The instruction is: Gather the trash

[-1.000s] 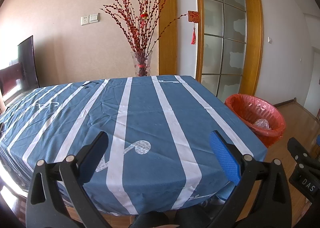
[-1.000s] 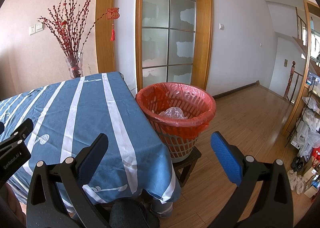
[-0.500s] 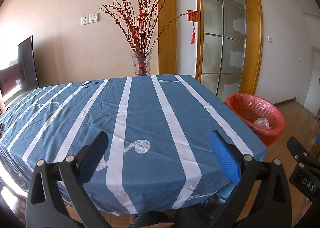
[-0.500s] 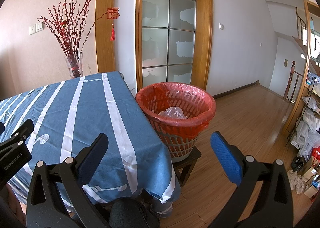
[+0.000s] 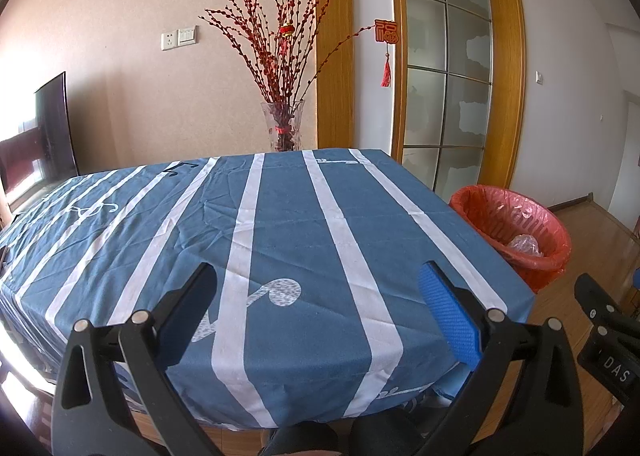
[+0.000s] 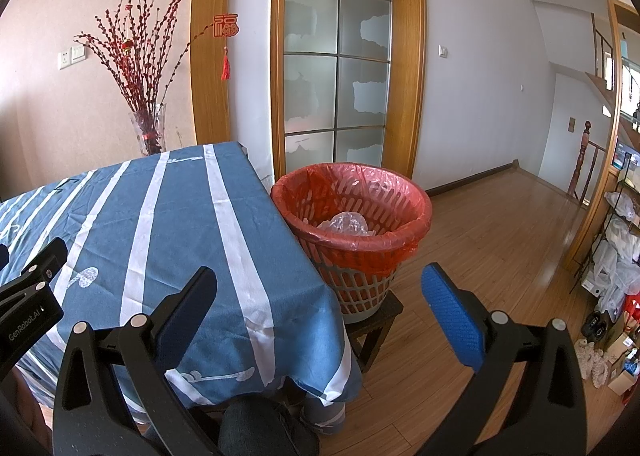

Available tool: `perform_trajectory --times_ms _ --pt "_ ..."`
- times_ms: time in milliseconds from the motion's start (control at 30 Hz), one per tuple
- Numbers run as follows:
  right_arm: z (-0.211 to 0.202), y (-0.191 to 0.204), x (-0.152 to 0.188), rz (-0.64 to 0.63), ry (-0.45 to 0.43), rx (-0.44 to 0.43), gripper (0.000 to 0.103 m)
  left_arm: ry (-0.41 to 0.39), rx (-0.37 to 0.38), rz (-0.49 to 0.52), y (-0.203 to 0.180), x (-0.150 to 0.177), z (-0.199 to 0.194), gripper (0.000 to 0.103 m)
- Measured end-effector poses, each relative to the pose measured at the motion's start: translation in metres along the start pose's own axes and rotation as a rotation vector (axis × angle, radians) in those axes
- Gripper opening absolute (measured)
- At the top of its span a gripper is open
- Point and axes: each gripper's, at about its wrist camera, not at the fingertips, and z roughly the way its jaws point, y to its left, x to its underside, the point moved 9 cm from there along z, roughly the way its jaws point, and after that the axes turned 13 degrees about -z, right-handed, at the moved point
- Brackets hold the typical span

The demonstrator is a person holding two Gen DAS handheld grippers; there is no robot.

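1. Red-lined basket (image 6: 352, 224) stood on a low stool just beside the surface (image 5: 280, 224), with one crumpled clear plastic piece (image 6: 346, 223) inside.
2. No trash showed on the blue striped cloth; collecting looked finished.
3. Two grippers, left gripper (image 5: 318, 312) and right gripper (image 6: 320, 312), both gaped wide and empty.

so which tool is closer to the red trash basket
Right. The right tool hangs open at the table's corner, the red trash basket just ahead of it. The left tool is open over the tablecloth, the basket off to its right.
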Motion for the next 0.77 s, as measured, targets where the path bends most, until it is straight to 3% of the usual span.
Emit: perform_trajectory --times_ms 767 --pt "-0.0013 0.0009 0.0017 0.0 0.002 -0.001 0.101 0.011 0.003 0.005 0.0013 0.0021 0.003 0.099"
